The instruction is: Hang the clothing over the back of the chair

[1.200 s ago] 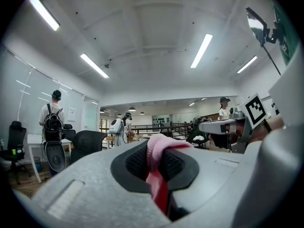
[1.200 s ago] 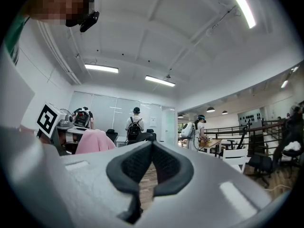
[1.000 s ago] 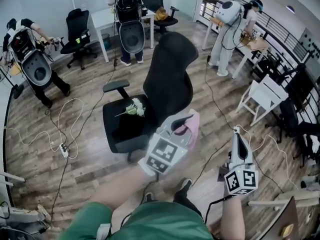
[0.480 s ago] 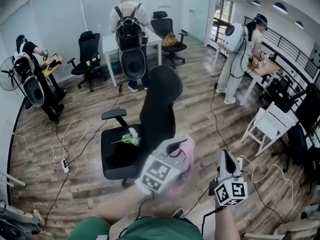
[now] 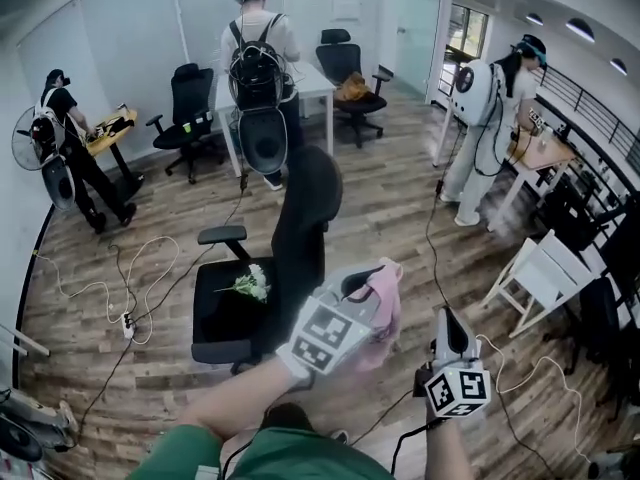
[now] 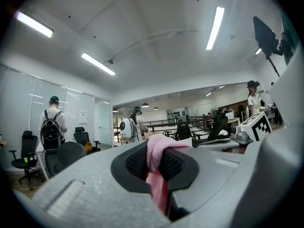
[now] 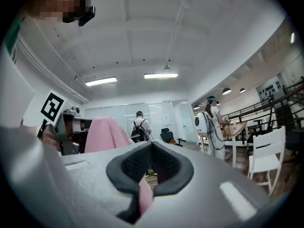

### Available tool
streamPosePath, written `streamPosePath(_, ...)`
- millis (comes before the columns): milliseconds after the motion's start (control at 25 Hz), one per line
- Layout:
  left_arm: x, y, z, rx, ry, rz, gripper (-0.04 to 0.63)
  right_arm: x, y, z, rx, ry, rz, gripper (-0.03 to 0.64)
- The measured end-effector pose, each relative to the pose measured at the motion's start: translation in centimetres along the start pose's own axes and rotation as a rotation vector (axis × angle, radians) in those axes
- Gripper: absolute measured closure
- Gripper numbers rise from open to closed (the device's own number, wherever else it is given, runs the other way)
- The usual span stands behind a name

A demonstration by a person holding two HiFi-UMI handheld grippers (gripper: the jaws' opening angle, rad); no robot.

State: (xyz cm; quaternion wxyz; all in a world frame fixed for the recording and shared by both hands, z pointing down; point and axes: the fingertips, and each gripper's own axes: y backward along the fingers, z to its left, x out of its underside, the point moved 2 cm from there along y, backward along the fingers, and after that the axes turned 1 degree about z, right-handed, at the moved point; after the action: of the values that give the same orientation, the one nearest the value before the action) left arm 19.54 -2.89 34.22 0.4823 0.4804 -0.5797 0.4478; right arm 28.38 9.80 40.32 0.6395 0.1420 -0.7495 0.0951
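At the far left of the wooden floor (image 5: 400,203), a person in dark clothes (image 5: 62,133) with a backpack rig bends at a small bench (image 5: 110,123), with a standing fan (image 5: 30,138) just behind. A power strip (image 5: 127,325) and loose white cables (image 5: 150,263) lie on the floor towards its left edge. Further back, a second person (image 5: 258,43) with a black backpack faces a white bench (image 5: 318,80).

Near the middle of the floor stands the black office chair (image 5: 308,203), its tall backrest upright. A white flower (image 5: 250,286) lies on the seat.

Just right of the chair's backrest and nearer the camera, the left gripper (image 5: 363,280) is held level. Its jaws are clenched on the pink clothing (image 5: 385,306), which bunches over the jaw tips and hangs down in the air, not touching the chair. In the left gripper view the fabric sits pinched between the two dark pads.

The right gripper (image 5: 450,320) is beside it, further right, also level. In its own view the jaws are pressed together at the tips, with a sliver of pink fabric caught low between them. The head view does not make clear how that fabric joins the bunch.

At the right, a third person (image 5: 490,98) with a white backpack stands at a wooden bench (image 5: 548,148). A white chair (image 5: 540,273) stands near the floor's right edge.
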Motion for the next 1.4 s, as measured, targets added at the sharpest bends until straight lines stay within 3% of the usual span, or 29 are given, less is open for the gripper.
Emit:
streamPosePath(240, -1.6, -5.2, 1.4, 0.06, -0.055, -0.005, 0.58, 0.7, -3.0, -3.3, 0.04, -0.026, 0.008, 0.617)
streamPosePath(560, -4.5, -11.5, 8.1, 0.125, -0.072, -0.049, 0.58, -1.8, -9.9, -5.2, 0.107, 0.006, -0.021, 0.617)
streamPosePath(880, -9.3, -14.0, 15.5, 0.155, -0.149, -0.133, 0.58, -1.2, -16.4, -2.2, 0.107, 0.032, -0.021, 0.617)
streamPosePath(1120, -10.9, -15.9, 22.0, 0.086, -0.131, -0.114, 0.58, 0.2, -19.4, -0.8, 0.088, 0.03, 0.023, 0.617)
streamPosePath(1400, -15.2, -16.9, 29.3, -0.064, -0.055, -0.124, 0.58, 1.5, -23.9, -2.2, -0.001, 0.0, 0.094, 0.617)
